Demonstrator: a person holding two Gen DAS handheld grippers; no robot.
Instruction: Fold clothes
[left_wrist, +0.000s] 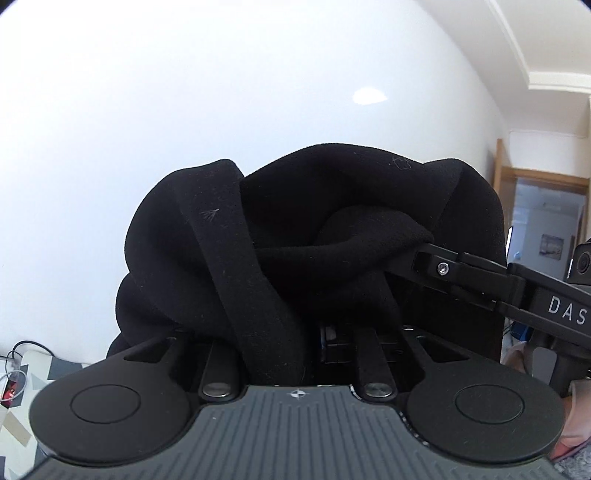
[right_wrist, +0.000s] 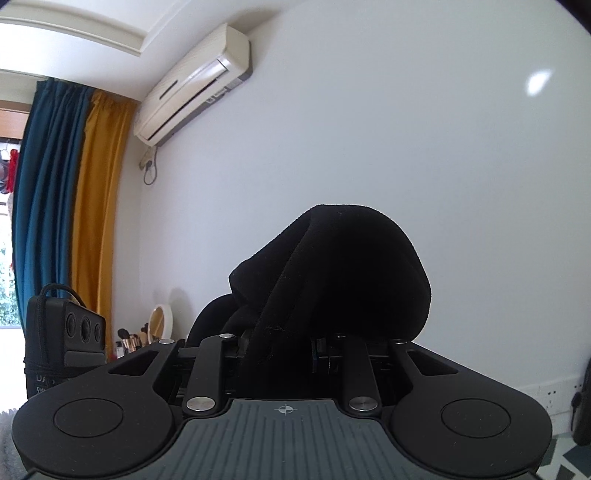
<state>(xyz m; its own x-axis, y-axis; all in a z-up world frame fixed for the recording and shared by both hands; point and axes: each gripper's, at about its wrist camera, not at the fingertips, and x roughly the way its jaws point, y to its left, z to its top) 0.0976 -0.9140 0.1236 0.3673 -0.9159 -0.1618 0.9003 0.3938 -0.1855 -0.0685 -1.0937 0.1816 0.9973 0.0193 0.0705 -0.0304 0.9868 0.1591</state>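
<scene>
A black garment (left_wrist: 295, 236) hangs bunched over my left gripper (left_wrist: 295, 332), which is raised toward the white wall; its fingertips are hidden under the cloth and seem clamped on it. My right gripper (left_wrist: 424, 251) reaches in from the right in the left wrist view and pinches a fold of the same garment. In the right wrist view the black garment (right_wrist: 332, 273) drapes over my right gripper (right_wrist: 284, 347), hiding its fingertips. The left gripper's body (right_wrist: 62, 339) shows at the left edge there.
A white wall fills both views. An air conditioner (right_wrist: 192, 85) and blue and yellow curtains (right_wrist: 74, 192) are at left in the right wrist view, with a round mirror (right_wrist: 160, 321) and brushes. A doorway (left_wrist: 546, 221) is at right; a patterned surface (left_wrist: 22, 406) lies below left.
</scene>
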